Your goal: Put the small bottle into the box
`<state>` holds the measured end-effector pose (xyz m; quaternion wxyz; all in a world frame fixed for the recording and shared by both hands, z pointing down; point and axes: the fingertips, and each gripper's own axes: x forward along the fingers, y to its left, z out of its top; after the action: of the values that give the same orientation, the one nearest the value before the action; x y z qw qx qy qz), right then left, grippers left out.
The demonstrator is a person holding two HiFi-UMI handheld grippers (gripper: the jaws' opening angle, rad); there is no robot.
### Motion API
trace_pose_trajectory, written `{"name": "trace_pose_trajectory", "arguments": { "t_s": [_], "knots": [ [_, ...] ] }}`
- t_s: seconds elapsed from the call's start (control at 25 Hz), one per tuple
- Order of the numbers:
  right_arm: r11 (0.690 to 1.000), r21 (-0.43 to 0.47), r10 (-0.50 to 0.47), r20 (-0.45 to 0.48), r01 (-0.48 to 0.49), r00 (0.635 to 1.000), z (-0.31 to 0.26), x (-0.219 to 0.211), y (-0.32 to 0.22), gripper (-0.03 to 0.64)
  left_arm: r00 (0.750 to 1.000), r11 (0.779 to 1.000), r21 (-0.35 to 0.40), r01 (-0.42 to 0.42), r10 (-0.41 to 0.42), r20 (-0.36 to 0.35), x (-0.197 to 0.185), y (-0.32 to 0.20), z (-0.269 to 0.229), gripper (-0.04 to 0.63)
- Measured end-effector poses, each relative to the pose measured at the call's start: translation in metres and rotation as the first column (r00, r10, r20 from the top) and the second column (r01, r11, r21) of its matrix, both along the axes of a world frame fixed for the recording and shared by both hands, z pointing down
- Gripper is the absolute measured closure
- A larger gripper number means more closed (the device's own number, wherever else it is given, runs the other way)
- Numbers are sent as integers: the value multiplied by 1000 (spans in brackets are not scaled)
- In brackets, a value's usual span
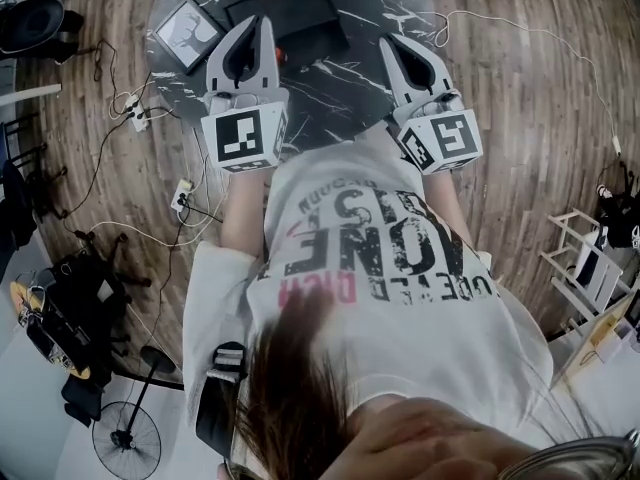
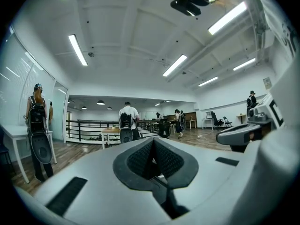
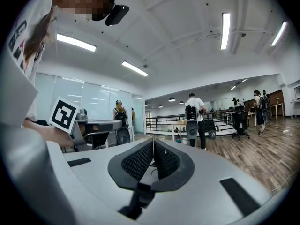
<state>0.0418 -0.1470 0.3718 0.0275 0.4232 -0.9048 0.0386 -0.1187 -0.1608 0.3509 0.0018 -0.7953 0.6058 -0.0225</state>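
Black marble counter (image 1: 330,93) bears the dark box (image 1: 290,13) near its far edge; the task looks unstarted; left gripper (image 1: 262,28) and right gripper (image 1: 390,50) are held level at chest height, fingers pressed together on nothing; the small bottle is not surely visible, perhaps the reddish speck (image 1: 281,56) beside the box; next, tip down, open, locate it.

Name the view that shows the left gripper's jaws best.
The left gripper view: it looks straight along the left gripper, jaws shut together, nothing between them. The head view shows it only from above, over the dark table. The right gripper view catches just its marker cube and side.
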Motion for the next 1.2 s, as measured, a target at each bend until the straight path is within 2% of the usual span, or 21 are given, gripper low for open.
{"name": "trace_pose_trajectory", "arguments": {
  "t_s": [0.24, 1.2],
  "knots": [
    [1000, -4, -14, -6, 14, 1000, 1, 6, -4, 615, 1000, 1000, 11, -3, 4, -15, 7, 6, -10, 592],
    [992, 23, -126, 30, 125, 992, -16, 9, -12, 615, 991, 988, 77, 132, -132, -8, -1, 45, -28, 592]
  ]
}}
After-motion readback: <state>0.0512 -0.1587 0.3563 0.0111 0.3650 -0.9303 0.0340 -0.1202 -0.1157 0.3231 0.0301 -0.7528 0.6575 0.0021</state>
